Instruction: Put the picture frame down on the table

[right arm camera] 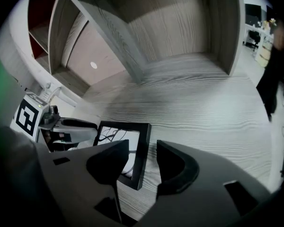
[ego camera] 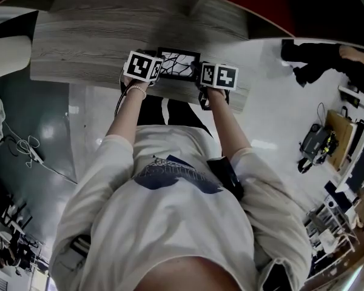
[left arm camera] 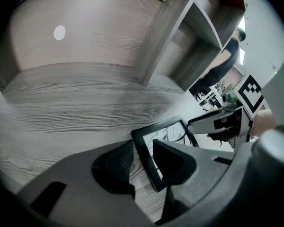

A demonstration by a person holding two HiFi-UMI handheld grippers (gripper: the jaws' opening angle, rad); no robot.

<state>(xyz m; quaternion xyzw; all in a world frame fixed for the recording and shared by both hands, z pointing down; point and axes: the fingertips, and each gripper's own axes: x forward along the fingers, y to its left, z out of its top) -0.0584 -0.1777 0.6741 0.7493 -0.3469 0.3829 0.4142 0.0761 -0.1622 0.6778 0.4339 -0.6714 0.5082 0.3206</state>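
Nearest to us, our forearms in the white T-shirt's sleeves [ego camera: 170, 162] reached to the near edge of the grey wood-grain table [ego camera: 79, 53]. Each hand held a grey two-jaw gripper topped by a white cube with black square markers.

The left gripper [left arm camera: 143, 148] hung over the table's near edge. Its jaws stood apart, astride the left side bar of the black rectangular picture frame [ego camera: 179, 64]. A strip of table showed between the outer pad and the bar.

The right gripper [right arm camera: 142, 148] hung likewise over the table's near edge, jaws apart astride the frame's right side bar. Bare wood grain showed between the bar and the outer pad, so neither gripper was pressing on the frame.

The frame lay face up on the table, just in from its near edge. It had a narrow, flat, matt black border around a white picture crossed by dark, branching, curved lines.

From the table's far side rose grey wood-grain shelving [right arm camera: 132, 56] with slanting dividers and a red panel. Beyond the table's right end stood a person in dark clothes [left arm camera: 227, 56].
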